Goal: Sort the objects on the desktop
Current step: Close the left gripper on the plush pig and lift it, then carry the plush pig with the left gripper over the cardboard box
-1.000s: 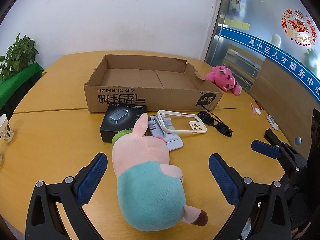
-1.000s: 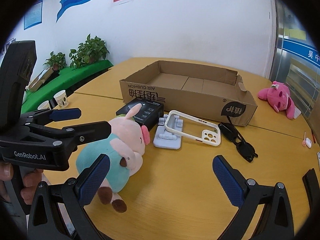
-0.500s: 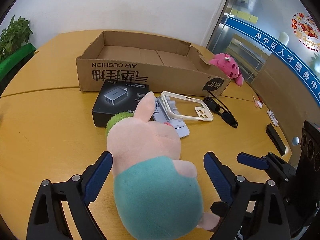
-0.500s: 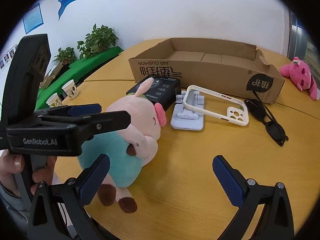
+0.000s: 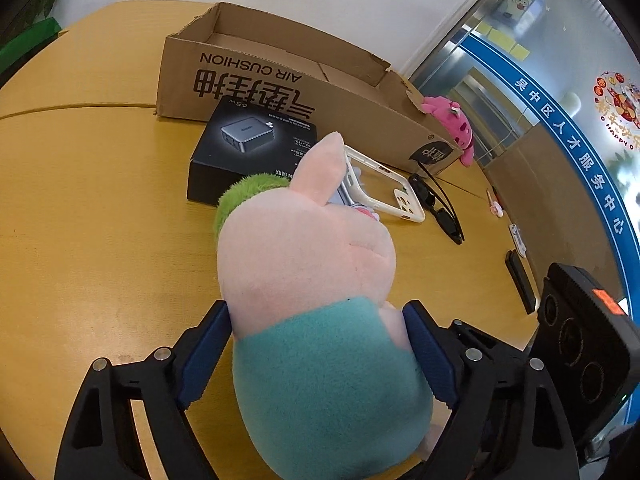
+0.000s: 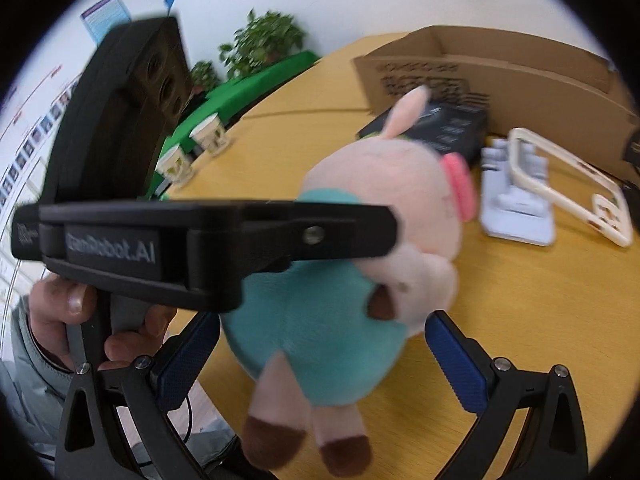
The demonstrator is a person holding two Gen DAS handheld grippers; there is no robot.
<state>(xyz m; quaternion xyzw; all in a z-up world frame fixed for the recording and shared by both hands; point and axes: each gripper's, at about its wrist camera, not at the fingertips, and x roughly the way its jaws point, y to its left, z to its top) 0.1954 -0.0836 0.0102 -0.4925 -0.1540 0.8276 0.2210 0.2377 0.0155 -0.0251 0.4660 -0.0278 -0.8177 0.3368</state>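
Left tongs [image 5: 318, 354] closing around a plush pig [image 5: 312, 292], blue pads flanking its teal body at both sides, seemingly just touching the fabric; firm squeeze impossible to confirm. Right tongs [image 6: 320, 356] spread wide, released, straddling the same pig's lower body and legs without pressing. A hand [image 6: 80, 320] wrapped round the left tool's grip.

Yellow wooden surface [image 5: 100, 220] below, pig lying on it near the front edge. White wall behind, potted plants [image 6: 264, 40] on a green ledge, paper cups [image 6: 192, 148] beside them, glass door with blue lettering to the right.

Open cardboard box [image 5: 288, 76] at the back, nothing visible inside. Before it: black charger box [image 5: 248, 152], cream phone case [image 5: 384, 188] leaning on a pale stand [image 6: 516, 208], black sunglasses [image 5: 440, 208]. Pink plush toy [image 5: 452, 124] by the box's right corner.
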